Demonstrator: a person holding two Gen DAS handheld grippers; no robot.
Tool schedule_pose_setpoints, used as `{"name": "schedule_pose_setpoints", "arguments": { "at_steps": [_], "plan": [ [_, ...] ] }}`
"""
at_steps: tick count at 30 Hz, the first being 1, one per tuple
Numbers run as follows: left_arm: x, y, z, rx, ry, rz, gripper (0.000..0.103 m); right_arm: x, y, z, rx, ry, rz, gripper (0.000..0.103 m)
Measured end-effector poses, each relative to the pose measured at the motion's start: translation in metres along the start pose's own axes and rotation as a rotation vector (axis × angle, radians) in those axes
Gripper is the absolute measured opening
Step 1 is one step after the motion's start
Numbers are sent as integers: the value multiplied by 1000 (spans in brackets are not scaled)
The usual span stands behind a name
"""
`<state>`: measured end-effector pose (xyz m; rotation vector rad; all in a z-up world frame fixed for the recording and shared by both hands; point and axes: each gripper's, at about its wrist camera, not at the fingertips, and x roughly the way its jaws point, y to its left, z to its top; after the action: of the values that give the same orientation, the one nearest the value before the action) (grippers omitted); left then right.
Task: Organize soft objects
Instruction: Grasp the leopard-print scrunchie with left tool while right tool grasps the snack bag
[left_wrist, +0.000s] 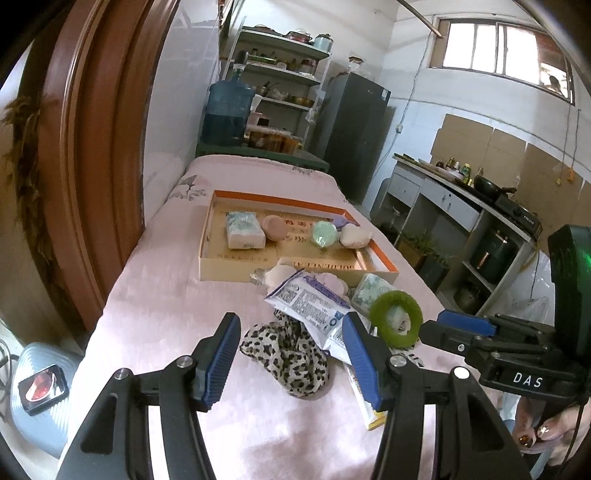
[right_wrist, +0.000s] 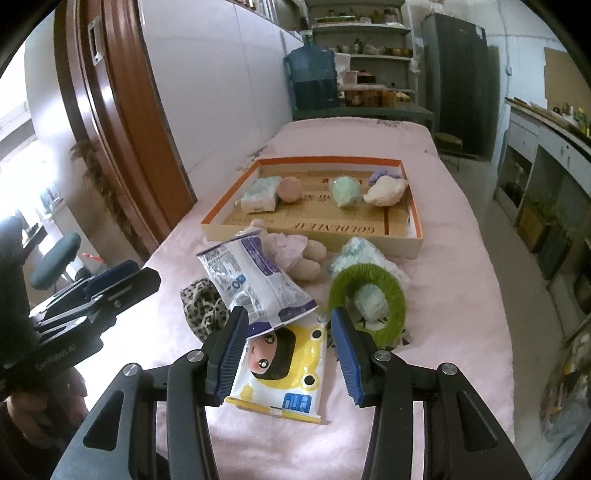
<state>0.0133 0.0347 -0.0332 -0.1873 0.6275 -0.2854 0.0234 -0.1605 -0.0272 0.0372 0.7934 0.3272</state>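
A pile of soft things lies on the pink-covered table. A leopard-print cloth sits just ahead of my left gripper, which is open and holds nothing. A white and purple packet leans over a yellow wipes pack. My right gripper hangs open above that pack, not touching it. A green fuzzy ring, a plush doll and a tissue pack lie beside them. The orange-rimmed box behind holds a tissue pack, a pink ball, a green ball and a white plush.
A wooden door frame stands left of the table. A blue water jug, shelves and a dark fridge are behind it. A kitchen counter runs along the right. A grey appliance sits on the floor at left.
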Motion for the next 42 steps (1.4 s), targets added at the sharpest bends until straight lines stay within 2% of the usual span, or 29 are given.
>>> {"name": "schedule_pose_setpoints", "arguments": {
  "at_steps": [3, 5, 18, 24, 33, 42],
  "plan": [
    [2, 1, -5, -3, 4, 2, 57, 4, -2, -3, 9, 7, 1, 50],
    [3, 3, -8, -9, 7, 0, 57, 5, -3, -4, 13, 8, 0, 56],
    [13, 17, -24, -37, 25, -17, 57, 19, -12, -16, 21, 41, -27, 60],
    [23, 20, -28, -49, 48, -16, 57, 28, -5, -14, 1, 51, 12, 60],
    [53, 21, -29, -65, 116, -26, 57, 48, 7, 7, -23, 57, 102, 60],
    [78, 23, -28, -72, 174, -38, 57, 82, 14, 24, -80, 119, 151, 65]
  ]
}}
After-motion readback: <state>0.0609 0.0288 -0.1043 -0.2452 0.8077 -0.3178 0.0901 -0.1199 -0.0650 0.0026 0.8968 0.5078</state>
